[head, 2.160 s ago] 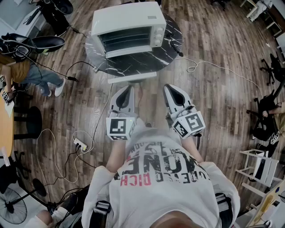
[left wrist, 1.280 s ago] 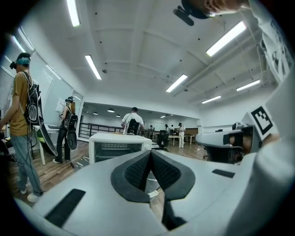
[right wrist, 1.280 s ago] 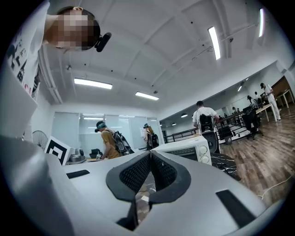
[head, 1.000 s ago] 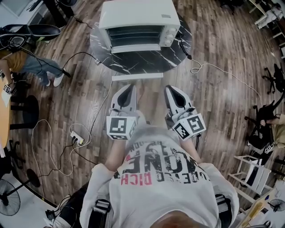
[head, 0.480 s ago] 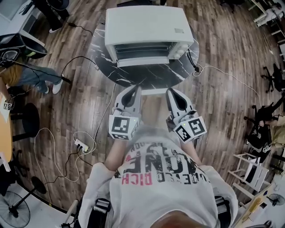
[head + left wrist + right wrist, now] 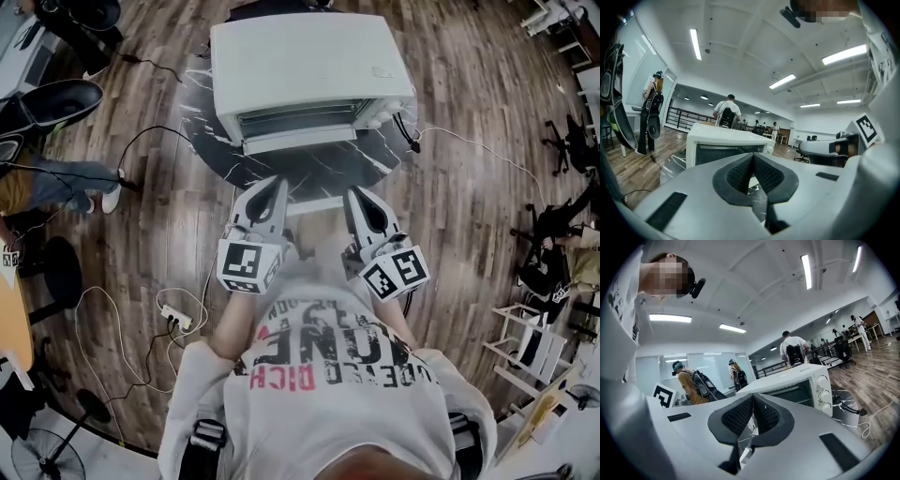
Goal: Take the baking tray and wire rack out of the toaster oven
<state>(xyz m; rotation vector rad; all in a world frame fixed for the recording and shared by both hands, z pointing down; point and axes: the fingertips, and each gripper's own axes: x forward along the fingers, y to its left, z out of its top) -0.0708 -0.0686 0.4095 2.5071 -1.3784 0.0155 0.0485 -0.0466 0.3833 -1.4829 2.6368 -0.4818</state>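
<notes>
While the oven (image 6: 309,70) stands on the round dark desk (image 6: 281,167), both claws hang just short of the desk's near edge, well apart from the oven's front. The left claw (image 6: 277,183) points toward the left part of the door (image 6: 305,122) and the right claw (image 6: 352,192) toward the right part, the two side by side. Each claw is closed tight, ribbed pad against ribbed pad, with nothing held (each claw's own view shows this plainly). The head view gives the oven mostly from above, a broad white top with the front only a narrow band, and it alone shows the cable (image 6: 487,155) trailing from the desk over the wooden floor (image 6: 450,253). The gripper views look level at the front instead. The right gripper view shows three white knobs (image 6: 821,394) stacked beside the window, and the left gripper view shows the window (image 6: 726,152) as a dark pane in a white frame. The oven is a white box with rounded corners. Faint level lines show behind the glass, too dim to tell as tray or rack. The desk top is black with white veins.
</notes>
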